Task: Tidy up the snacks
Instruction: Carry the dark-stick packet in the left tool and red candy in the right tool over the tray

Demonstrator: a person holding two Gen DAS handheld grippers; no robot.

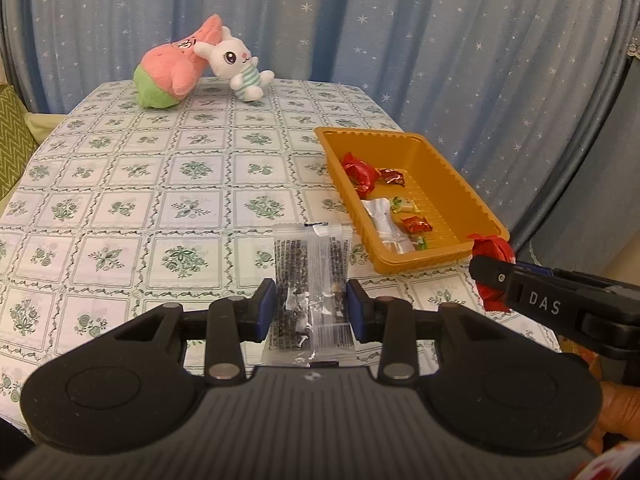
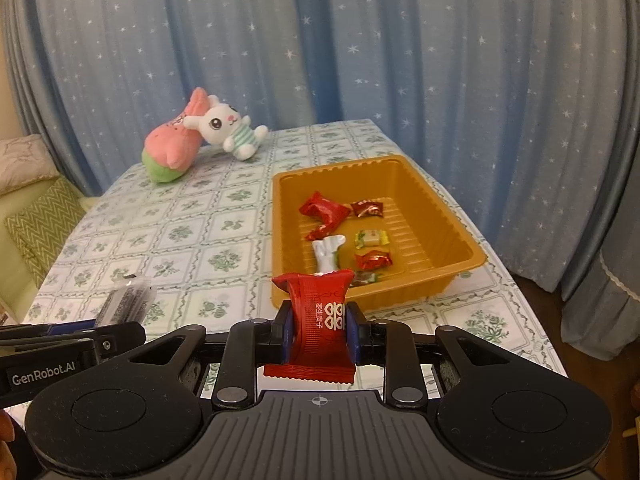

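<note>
Item 1, leftmost: clear snack packet (image 1: pixel 312 284) with black print, held above the patterned tablecloth (image 1: pixel 160 200) short of the tray. Long axis runs straight away from the camera, far sealed end toward the curtain (image 1: pixel 400 40). Held by the left gripper (image 1: pixel 312 308), jaws narrowed onto its long sides, blue pads (image 1: pixel 267 308) pressing both edges.

Item 2: orange plastic tray (image 2: pixel 400 168), right of centre on the table, long axis running away toward the far edge. Contents: several red wrapped sweets, two green-and-yellow sweets, one silver-white packet.

Item 3, right: red snack packet (image 2: pixel 320 320) with white characters, at the tray's near rim and above the table. Long axis points forward toward the tray, near end flared. Held by the right gripper (image 2: pixel 318 332), jaws nearly closed, clamping its waist.

Far left corner: pink-and-green plush (image 1: pixel 168 76) and white rabbit plush (image 1: pixel 236 64), touching.
</note>
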